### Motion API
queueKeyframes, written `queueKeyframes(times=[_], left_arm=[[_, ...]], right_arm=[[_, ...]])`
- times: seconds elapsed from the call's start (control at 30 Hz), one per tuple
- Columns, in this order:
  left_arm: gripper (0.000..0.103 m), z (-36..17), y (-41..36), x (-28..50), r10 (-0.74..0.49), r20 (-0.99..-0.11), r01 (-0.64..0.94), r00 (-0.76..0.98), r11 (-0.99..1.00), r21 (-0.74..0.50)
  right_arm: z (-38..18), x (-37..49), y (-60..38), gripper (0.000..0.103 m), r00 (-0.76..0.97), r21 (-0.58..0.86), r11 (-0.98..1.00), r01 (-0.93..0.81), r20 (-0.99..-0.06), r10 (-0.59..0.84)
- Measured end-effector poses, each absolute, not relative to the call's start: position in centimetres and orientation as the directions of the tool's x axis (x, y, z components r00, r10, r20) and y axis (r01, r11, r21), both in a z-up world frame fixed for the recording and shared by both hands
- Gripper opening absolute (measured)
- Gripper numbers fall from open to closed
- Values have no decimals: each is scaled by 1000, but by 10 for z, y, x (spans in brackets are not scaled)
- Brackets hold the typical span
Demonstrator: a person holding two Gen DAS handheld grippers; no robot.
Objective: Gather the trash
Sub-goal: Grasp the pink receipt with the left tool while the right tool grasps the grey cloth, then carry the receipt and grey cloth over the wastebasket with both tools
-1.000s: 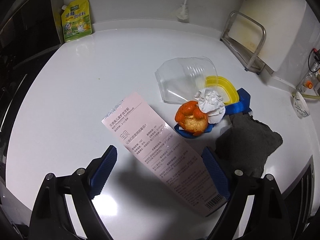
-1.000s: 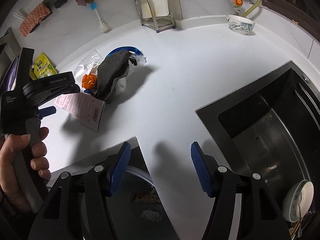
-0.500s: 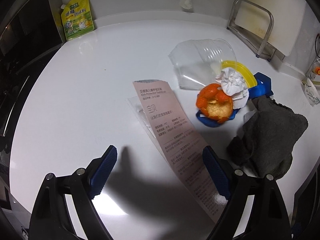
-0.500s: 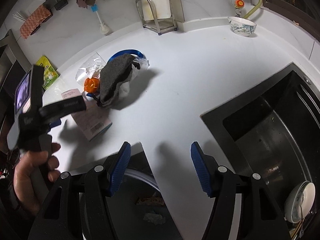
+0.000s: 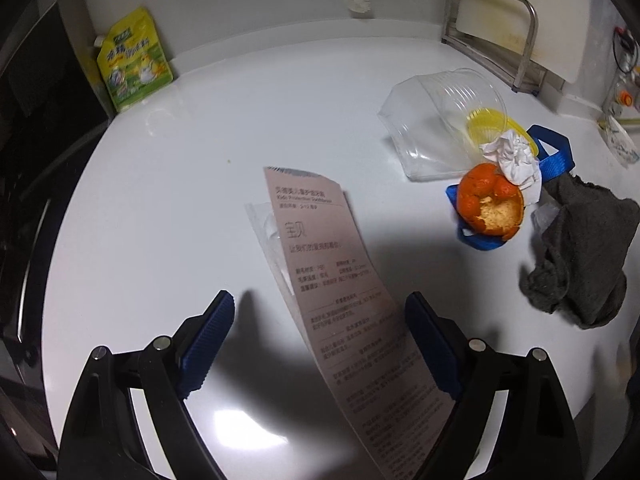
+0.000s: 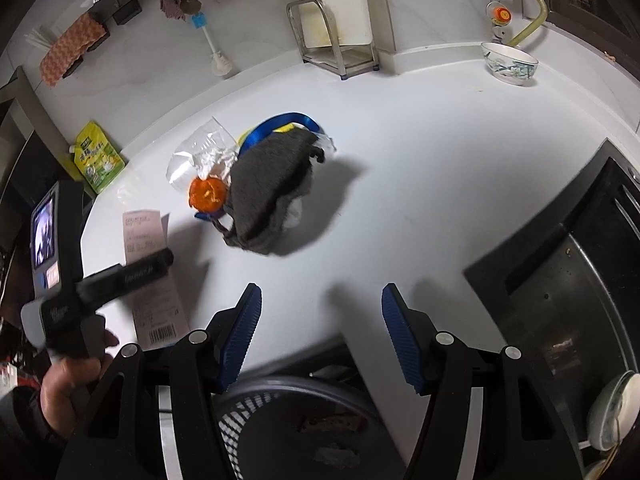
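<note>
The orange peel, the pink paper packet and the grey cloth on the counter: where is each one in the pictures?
orange peel (image 5: 490, 206): left wrist view, on its pale hollow inside.
pink paper packet (image 5: 340, 280): left wrist view, on the printed face, mid-length.
grey cloth (image 6: 268, 188): right wrist view, on the middle of the crumpled heap.

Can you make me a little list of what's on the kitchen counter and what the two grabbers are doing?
place: white kitchen counter beside a dark sink
trash pile: orange peel, crumpled tissue, clear plastic cup, all close together
nearest trash: pink toothbrush package, lying flat
also there: grey cloth, yellow-green refill pouch, patterned bowl
left hand-held gripper: jaws closing, package between them, pads not touching it
right hand-held gripper: open, holding nothing
bin: black basket below the counter edge
</note>
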State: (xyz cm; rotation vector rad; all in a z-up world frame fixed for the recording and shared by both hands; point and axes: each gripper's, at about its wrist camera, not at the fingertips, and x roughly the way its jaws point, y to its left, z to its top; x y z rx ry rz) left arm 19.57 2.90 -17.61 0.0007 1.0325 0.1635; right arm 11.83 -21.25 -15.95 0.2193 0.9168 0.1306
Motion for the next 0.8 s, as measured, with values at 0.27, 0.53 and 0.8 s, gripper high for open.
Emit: queueKeyframes(times=[0.27, 0.53, 0.8], left_arm=[[44, -172, 33, 203, 71, -844, 16, 532, 995, 94], [23, -171, 38, 206, 10, -844, 131, 536, 987, 95], [17, -170, 50, 207, -18, -850, 180, 527, 979, 91]], right_arm=[[-157, 151, -184, 65, 630, 257, 966, 34, -756, 179], [-169, 179, -161, 65, 643, 209, 969, 133, -762, 77], [-175, 186, -148, 31, 627, 170, 974, 151, -778, 39]])
